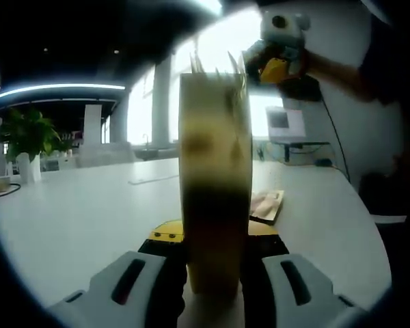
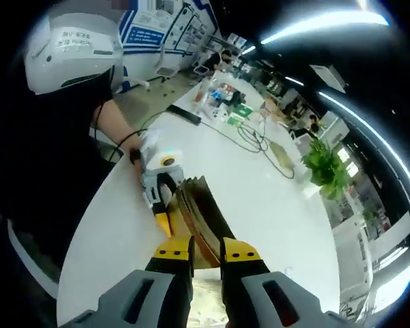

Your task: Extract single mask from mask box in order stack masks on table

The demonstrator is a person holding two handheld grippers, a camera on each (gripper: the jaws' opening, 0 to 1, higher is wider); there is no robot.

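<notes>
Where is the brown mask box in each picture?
Left gripper view: the mask box stands edge-on in the middle, held between the left tool jaws.
Right gripper view: the box is low in the middle, above the right tool.
Shared landmark: the potted plant on the white table.

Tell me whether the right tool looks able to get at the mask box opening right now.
Probably yes: the right tool is right at the mask box, which the left tool clamps and holds up, with nothing visible between them.

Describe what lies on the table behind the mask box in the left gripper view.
A small flat packet lies on the white table beside the mask box, which the left gripper holds; the box covers whatever lies directly behind it.
</notes>
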